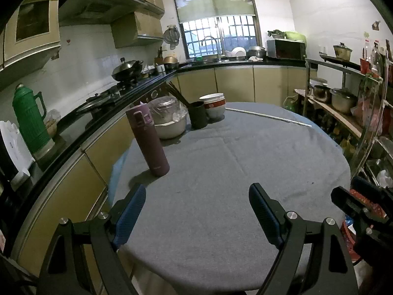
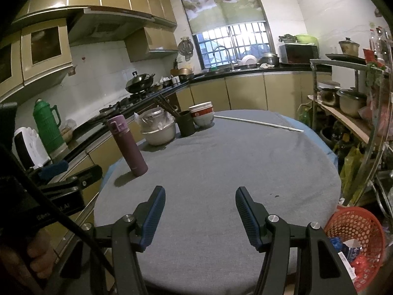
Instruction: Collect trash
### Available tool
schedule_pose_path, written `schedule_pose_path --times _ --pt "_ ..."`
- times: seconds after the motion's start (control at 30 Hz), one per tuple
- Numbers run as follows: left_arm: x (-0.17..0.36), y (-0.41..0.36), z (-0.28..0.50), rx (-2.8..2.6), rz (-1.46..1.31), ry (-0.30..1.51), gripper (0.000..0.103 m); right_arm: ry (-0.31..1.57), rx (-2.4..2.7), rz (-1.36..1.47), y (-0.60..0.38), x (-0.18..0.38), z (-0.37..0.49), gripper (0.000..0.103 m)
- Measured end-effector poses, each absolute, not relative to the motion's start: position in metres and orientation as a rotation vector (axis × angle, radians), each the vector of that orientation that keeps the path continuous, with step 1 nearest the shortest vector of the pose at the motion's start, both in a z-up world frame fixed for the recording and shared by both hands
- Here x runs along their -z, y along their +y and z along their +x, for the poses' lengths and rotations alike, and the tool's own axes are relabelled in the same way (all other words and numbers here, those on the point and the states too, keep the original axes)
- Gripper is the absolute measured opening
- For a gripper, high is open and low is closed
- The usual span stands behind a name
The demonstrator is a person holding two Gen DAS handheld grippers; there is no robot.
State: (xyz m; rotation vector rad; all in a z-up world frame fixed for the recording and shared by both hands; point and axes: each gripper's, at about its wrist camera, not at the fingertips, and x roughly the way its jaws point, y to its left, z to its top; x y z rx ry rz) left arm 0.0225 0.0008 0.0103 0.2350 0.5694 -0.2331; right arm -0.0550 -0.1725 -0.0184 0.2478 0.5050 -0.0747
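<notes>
Trash in the red basket [image 2: 353, 243] is half cut off; left gripper [image 1: 196, 211] and right gripper [image 2: 200, 215] gape empty.

Left hand-held gripper [image 1: 196, 196] agape over grey tablecloth [image 1: 233, 172]; purple flask [image 1: 147, 139] beyond

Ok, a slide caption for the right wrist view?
Open right gripper over the grey table; red basket holds trash.
</notes>
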Motion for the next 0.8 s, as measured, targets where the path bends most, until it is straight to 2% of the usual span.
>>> schedule_pose_path --times 0.8 --pt "-0.016 0.021 0.016 0.231 0.204 0.548 0.086 0.488 0.071 0.193 -0.148 0.008 -0.061 0.063"
